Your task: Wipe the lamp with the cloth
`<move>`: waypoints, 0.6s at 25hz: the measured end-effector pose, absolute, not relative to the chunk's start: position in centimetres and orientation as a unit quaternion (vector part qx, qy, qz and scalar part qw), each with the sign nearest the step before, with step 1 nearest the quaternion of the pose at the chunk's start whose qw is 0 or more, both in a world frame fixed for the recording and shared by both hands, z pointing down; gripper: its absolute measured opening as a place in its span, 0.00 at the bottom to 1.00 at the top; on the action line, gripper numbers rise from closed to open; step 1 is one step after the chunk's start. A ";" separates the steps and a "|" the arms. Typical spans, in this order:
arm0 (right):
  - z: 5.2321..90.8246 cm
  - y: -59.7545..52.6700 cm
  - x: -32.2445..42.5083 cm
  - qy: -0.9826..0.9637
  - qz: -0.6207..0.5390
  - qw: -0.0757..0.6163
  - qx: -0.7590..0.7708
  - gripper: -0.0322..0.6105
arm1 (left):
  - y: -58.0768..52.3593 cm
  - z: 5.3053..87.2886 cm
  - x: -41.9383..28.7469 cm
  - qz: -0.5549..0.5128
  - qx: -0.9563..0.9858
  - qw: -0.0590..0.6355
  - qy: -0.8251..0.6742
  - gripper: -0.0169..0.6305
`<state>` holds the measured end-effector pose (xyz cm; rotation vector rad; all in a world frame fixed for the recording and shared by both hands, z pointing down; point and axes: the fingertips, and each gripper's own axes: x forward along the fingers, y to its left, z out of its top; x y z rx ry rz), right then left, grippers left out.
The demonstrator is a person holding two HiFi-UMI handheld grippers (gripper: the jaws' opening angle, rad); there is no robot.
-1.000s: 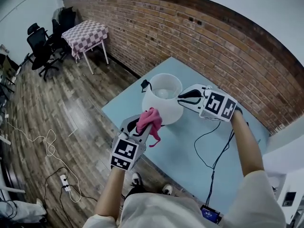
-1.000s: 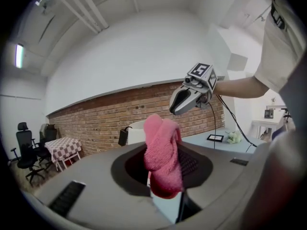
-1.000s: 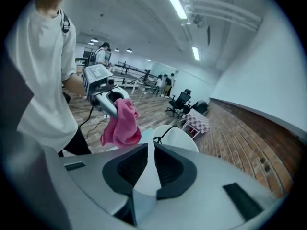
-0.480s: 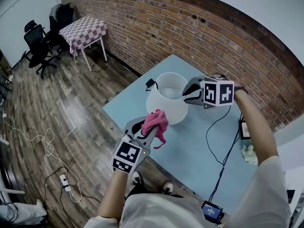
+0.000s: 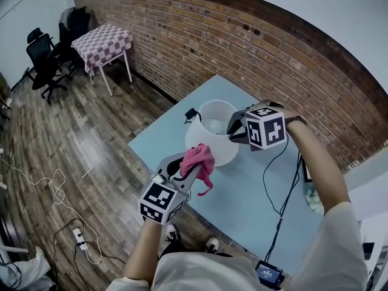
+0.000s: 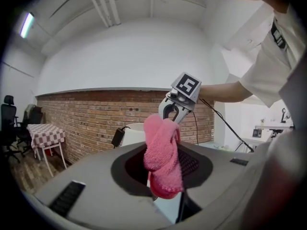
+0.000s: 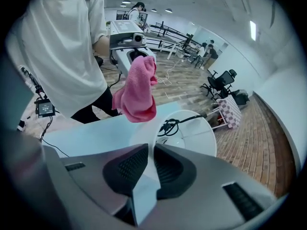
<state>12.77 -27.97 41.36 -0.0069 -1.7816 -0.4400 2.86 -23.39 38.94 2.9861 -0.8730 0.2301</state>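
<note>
The white lamp shade (image 5: 209, 139) stands on the light blue table (image 5: 242, 193). My right gripper (image 5: 233, 128) is shut on the shade's far right rim; in the right gripper view the thin white wall (image 7: 192, 133) runs between the pads of that gripper (image 7: 148, 164). My left gripper (image 5: 185, 170) is shut on a pink cloth (image 5: 199, 160), held up at the shade's near side. I cannot tell whether the cloth touches the shade. In the left gripper view the cloth (image 6: 163, 157) hangs folded from the jaws, and it hides part of the shade (image 6: 136, 133).
A black cable (image 5: 276, 180) runs across the table from the lamp towards the person. A plug or switch (image 5: 189, 114) hangs at the shade's far left rim. A brick wall (image 5: 242, 47) backs the table. A checkered table (image 5: 102, 41) and office chairs (image 5: 39, 53) stand far left.
My right gripper has swung left, closer over the shade's rim, and its marker cube has turned. My left gripper with the cloth has stayed near the shade's front.
</note>
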 end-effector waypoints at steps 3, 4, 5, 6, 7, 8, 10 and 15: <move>41.6 -27.7 12.8 -0.769 -0.178 0.614 -0.016 0.15 | -24.2 39.2 2.2 0.066 0.956 0.021 -0.284 0.24; 41.7 -27.5 12.8 -0.769 -0.168 0.616 -0.024 0.14 | -24.4 39.3 2.0 0.064 0.956 0.024 -0.285 0.24; 41.7 -27.2 12.6 -0.772 -0.150 0.617 -0.032 0.14 | -24.6 39.4 1.8 0.063 0.956 0.026 -0.287 0.24; 41.6 -26.9 12.3 -0.776 -0.125 0.617 -0.038 0.13 | -24.8 39.4 1.6 0.062 0.955 0.026 -0.289 0.24; 41.6 -26.7 12.1 -0.780 -0.097 0.618 -0.040 0.12 | -24.9 39.4 1.4 0.062 0.954 0.025 -0.291 0.24; 41.6 -26.6 11.8 -0.783 -0.068 0.617 -0.039 0.11 | -25.0 39.4 1.3 0.063 0.954 0.024 -0.292 0.24; 41.5 -26.6 11.0 -0.792 -0.017 0.609 -0.037 0.11 | -25.3 39.3 1.0 0.063 0.953 0.022 -0.295 0.24; 41.1 -27.4 9.2 -0.818 0.043 0.573 -0.023 0.10 | -26.3 39.5 -0.2 0.066 0.951 0.017 -0.303 0.24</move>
